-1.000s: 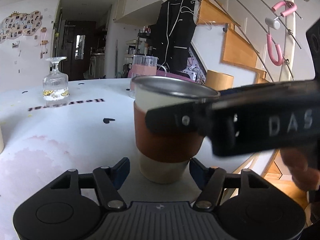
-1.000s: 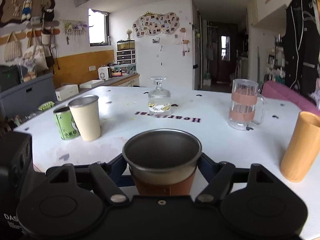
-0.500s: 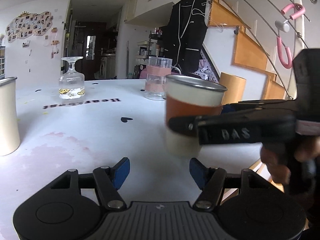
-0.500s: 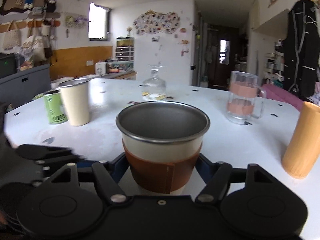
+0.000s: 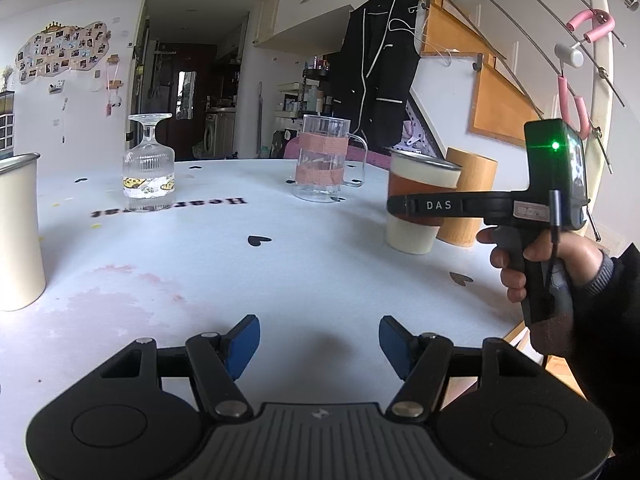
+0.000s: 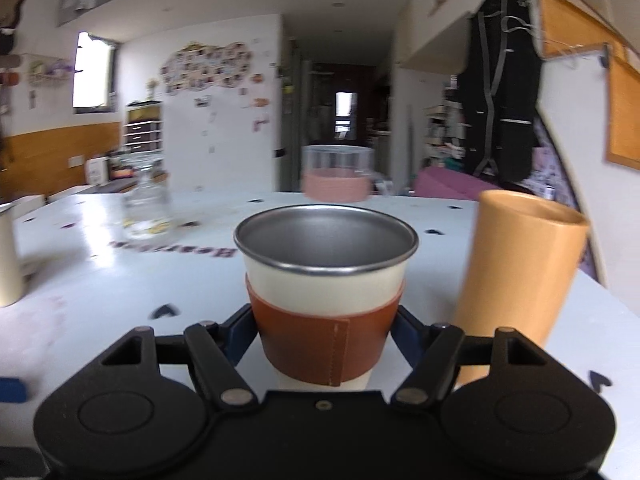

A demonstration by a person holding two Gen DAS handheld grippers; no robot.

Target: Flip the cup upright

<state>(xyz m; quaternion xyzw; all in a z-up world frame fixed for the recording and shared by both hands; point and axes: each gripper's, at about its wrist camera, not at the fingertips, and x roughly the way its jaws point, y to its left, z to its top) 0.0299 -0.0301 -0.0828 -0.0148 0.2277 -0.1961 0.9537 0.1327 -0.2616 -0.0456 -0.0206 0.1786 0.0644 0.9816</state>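
Observation:
The cream metal cup with a brown leather sleeve [image 6: 326,304] stands upright between the fingers of my right gripper [image 6: 324,330], which is shut on its sleeve. In the left wrist view the same cup [image 5: 418,204] is at the right of the white table [image 5: 280,264], close to the tabletop, held by the right gripper [image 5: 416,205]. My left gripper [image 5: 318,342] is open and empty, low over the table's near part, well left of the cup.
An orange tumbler [image 6: 516,280] stands right beside the cup. A glass mug with a pink band [image 5: 322,160], an upside-down stemmed glass [image 5: 149,168] and a tall cream cup [image 5: 16,228] stand on the table. The table edge lies at the right.
My right gripper has carried the cup to the right, next to the orange tumbler. My left gripper has drawn back from the cup and stays open.

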